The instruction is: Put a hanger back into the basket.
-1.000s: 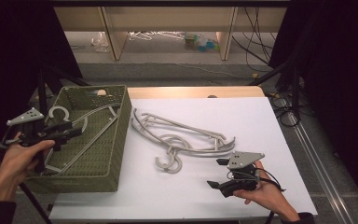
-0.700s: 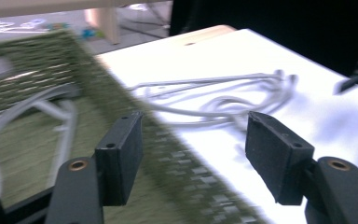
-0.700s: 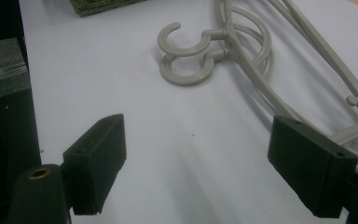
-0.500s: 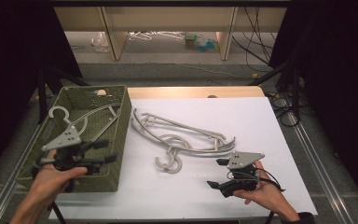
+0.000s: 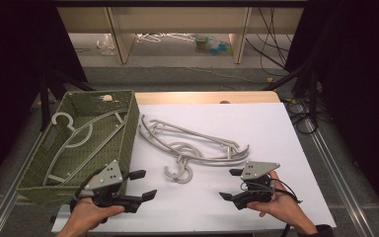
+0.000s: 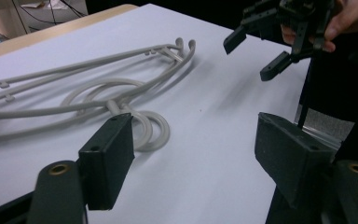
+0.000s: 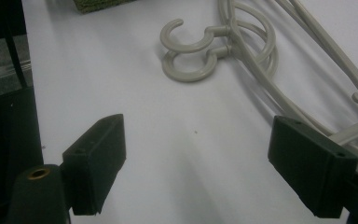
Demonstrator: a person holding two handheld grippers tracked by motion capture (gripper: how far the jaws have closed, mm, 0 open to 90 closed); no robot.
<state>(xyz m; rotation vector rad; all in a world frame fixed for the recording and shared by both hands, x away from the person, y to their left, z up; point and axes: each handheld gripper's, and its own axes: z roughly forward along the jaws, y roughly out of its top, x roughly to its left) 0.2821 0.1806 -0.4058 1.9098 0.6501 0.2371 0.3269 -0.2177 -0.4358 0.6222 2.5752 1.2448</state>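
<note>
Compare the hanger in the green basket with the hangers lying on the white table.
The hanger in the basket is a single one, lying inside the green basket; the hangers on the table are a tangled pile of several on the white table. The basket hanger's hook points to the basket's far left corner; the pile's hooks point toward the person's side. All are the same pale grey plastic with curved arms.

Smooth grey plastic hangers [image 5: 192, 148]; rough green woven basket [image 5: 128, 123]; matt white tabletop [image 5: 276, 128]; matt black hand-held gripper pads [image 6: 107, 158]
</note>
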